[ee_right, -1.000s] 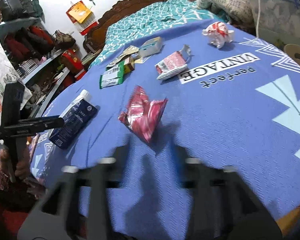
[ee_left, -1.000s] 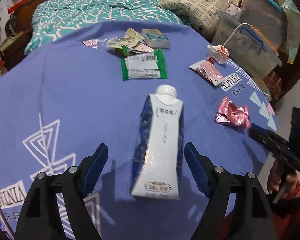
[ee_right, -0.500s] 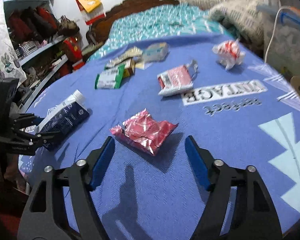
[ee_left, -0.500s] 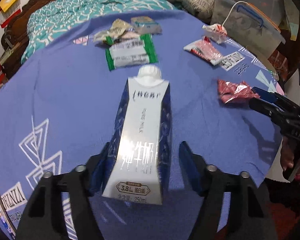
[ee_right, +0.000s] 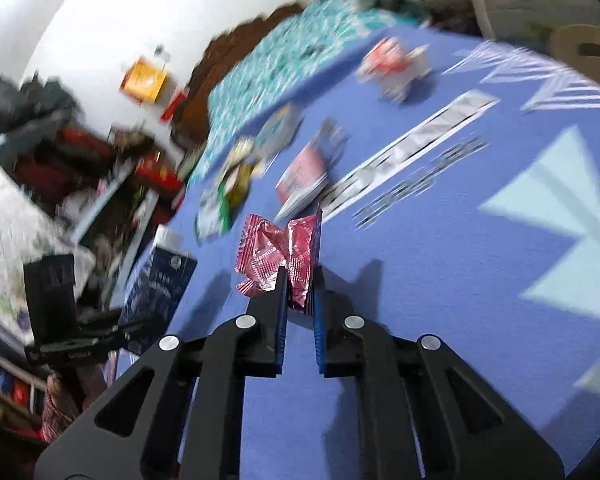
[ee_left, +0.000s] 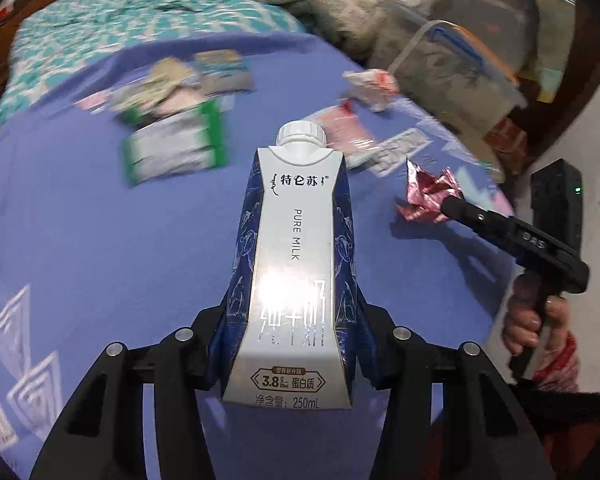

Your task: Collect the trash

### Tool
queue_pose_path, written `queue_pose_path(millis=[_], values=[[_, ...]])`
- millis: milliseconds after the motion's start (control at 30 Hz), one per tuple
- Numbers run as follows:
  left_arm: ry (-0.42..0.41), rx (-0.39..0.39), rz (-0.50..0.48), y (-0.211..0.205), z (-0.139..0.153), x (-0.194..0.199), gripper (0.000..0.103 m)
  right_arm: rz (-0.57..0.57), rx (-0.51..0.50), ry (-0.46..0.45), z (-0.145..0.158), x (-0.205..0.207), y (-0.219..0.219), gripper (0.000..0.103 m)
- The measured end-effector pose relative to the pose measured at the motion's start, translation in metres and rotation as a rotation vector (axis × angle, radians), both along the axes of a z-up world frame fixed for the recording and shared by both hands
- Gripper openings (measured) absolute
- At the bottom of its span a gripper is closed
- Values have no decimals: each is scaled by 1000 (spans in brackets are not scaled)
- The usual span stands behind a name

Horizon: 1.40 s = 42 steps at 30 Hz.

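Trash first: your left hand-held gripper [ee_left: 290, 344] squeezes the white-and-blue milk carton [ee_left: 294, 264]; your right hand-held gripper [ee_right: 298, 300] pinches the crinkly pink foil wrapper [ee_right: 278, 258] beside it by one thin edge. Shake it and it may slip.

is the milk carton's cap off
No, the white screw cap sits on top of the milk carton, which the left gripper grips by its lower sides.
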<state>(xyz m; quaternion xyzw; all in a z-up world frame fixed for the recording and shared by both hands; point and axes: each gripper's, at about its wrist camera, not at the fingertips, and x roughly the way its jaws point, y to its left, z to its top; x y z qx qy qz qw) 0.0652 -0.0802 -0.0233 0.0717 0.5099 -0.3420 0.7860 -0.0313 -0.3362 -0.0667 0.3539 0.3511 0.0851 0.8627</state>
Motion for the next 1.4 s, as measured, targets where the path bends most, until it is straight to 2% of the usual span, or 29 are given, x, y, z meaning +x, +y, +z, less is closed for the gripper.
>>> queue_pose_path(millis=[167, 267, 433, 533, 667, 733, 767, 800, 833, 867, 900, 1033, 1167, 1300, 1400], values=[[7, -11, -182, -87, 6, 8, 49, -177, 4, 2, 3, -23, -63, 13], [3, -9, -310, -157, 11, 10, 49, -306, 1, -2, 6, -43, -108, 13], [70, -12, -478, -285, 13, 23, 49, -544, -17, -5, 12, -72, -197, 13], [78, 13, -526, -360, 9, 31, 49, -606, -42, 12, 12, -71, -234, 13], [80, 54, -539, -430, -2, 38, 50, -655, -95, 31, 15, -62, -266, 16], [57, 74, -516, -456, -10, 40, 70, -667, -138, 57, 14, -49, -284, 17], [45, 77, -497, -459, -11, 41, 78, -666, -148, 73, 13, -46, -286, 17], [30, 76, -471, -464, -12, 43, 78, -666, -152, 84, 10, -45, -288, 30], [22, 72, -456, -463, -10, 45, 78, -673, -145, 102, 5, -40, -293, 63], [16, 70, -442, -465, -8, 46, 78, -681, -143, 109, 2, -37, -300, 80], [10, 59, -420, -460, -4, 48, 78, -691, -143, 106, 0, -36, -303, 83], [-51, -14, -399, -415, 14, 42, 78, -715, -206, 56, 10, -48, -285, 76], [-65, -28, -375, -354, 15, 32, 78, -707, -207, -4, 27, -52, -258, 70], [-13, -44, -311, -274, 7, 29, 78, -637, -214, -53, 44, -42, -225, 61], [-7, -60, -234, -214, 9, 37, 78, -526, -200, -79, 55, -22, -184, 54]])
